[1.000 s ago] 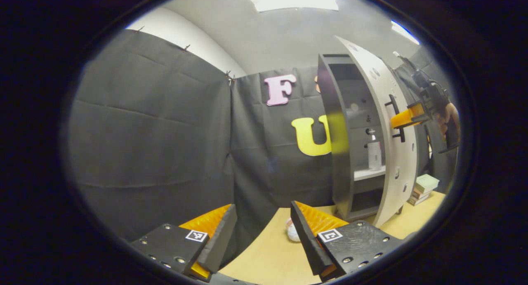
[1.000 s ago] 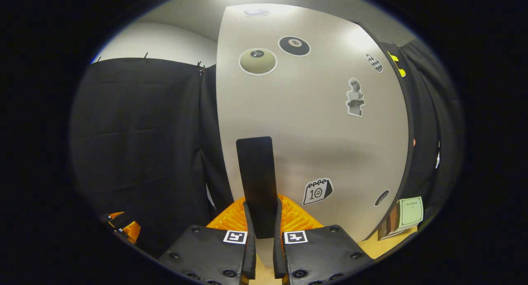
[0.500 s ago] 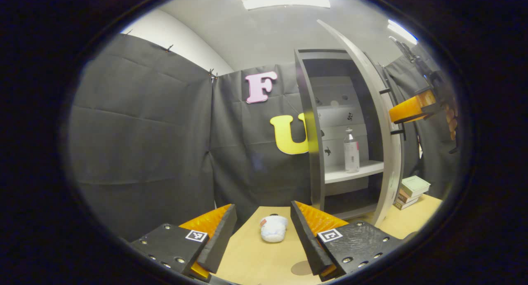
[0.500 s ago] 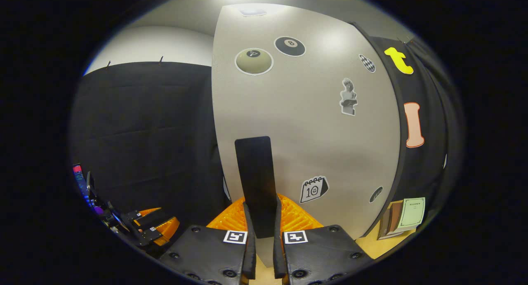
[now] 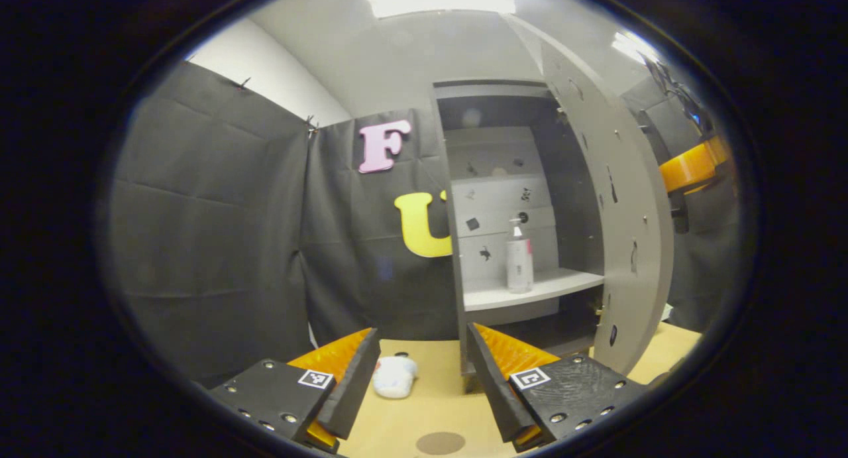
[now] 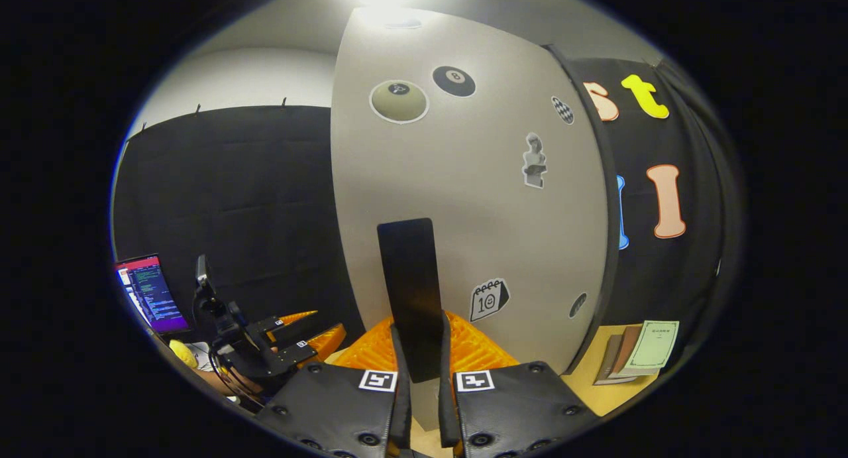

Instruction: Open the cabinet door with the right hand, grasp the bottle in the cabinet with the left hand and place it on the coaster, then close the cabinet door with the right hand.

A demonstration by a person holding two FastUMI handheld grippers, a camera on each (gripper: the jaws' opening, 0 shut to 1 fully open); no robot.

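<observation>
In the left gripper view the grey cabinet [image 5: 457,246] stands open. A clear bottle [image 5: 519,259] with a white pump top stands upright on its middle shelf [image 5: 530,289]. My left gripper [image 5: 421,339] is open and empty, low over the table and well short of the cabinet. A round brown coaster [image 5: 440,443] lies on the table just below its fingers. The cabinet door [image 5: 623,213] is swung out to the right, with my right gripper [image 5: 692,170] behind its edge. In the right gripper view my right gripper [image 6: 421,332] is shut on the door's black handle [image 6: 409,272].
A small white object [image 5: 394,376] lies on the wooden table [image 5: 424,405] beside my left finger. Stacked books [image 6: 639,358] sit on the table right of the door. A lit screen [image 6: 149,292] and the left gripper [image 6: 291,339] with a hand appear at the lower left of the right gripper view.
The door has swung further open, pulled by my right gripper on the handle. The left gripper view has turned towards the cabinet, so the bottle and the coaster now show plainly.
</observation>
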